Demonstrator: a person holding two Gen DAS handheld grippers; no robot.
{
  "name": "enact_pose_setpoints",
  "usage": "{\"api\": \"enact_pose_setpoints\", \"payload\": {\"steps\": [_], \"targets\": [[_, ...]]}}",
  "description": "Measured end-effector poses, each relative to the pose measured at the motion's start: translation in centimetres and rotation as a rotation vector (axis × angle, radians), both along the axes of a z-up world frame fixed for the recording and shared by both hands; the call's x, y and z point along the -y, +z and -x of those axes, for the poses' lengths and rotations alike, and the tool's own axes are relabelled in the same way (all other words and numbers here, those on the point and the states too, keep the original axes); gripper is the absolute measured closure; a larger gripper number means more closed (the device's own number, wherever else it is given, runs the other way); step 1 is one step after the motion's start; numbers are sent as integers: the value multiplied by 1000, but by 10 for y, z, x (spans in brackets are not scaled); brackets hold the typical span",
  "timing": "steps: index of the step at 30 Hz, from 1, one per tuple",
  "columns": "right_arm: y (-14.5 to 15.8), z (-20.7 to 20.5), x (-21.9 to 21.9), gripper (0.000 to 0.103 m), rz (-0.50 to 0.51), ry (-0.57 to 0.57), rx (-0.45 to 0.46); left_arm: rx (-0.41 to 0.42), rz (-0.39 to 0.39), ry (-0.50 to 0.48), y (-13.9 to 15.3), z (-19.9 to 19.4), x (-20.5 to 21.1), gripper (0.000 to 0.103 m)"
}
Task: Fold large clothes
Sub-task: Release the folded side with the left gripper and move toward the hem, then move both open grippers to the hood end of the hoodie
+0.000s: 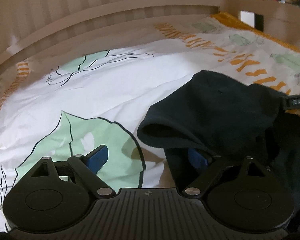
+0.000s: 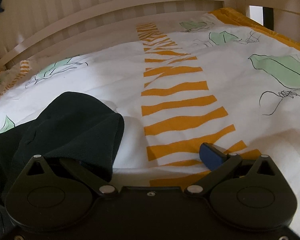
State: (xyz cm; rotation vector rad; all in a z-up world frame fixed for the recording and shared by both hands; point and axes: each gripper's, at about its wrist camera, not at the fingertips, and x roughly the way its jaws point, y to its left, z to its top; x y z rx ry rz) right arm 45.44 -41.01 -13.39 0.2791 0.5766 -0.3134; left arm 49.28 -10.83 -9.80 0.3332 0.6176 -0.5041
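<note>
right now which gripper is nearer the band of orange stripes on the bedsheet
Right. The right gripper hangs over the orange stripe band, one finger on it; the left gripper sits over a green leaf print, the band farther off.

I see a very dark navy, almost black garment (image 1: 220,116), plain with no print. The bedsheet (image 2: 110,88) under it is white, with mint-green leaf shapes outlined in thin black lines and a band of wavy orange stripes; its far edge is solid orange. My claws are black with blue pads (image 2: 211,156). The bed frame (image 1: 114,10) is pale beige wood.
</note>
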Motion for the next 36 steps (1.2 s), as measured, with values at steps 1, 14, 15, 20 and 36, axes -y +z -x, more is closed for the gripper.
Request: {"api": "enact_pose_setpoints", "payload": {"steps": [1,14,15,20,36], "targets": [[0,-2,1,0,0,0,-1,-4,21,1,3,3,-7,16],[-1,-3,1,0,4,0,-4,0,3,-30,0,1,-5,16],[-1,-3,1,0,4,0,-4,-2,5,-25,-2,0,-4,16],[-1,-3,1,0,3,1,-3,19,-12,-3,-4,-13,4,16],[11,-15,-3,1,41,73,-49,113,-54,66,-6,-46,32,16]]}}
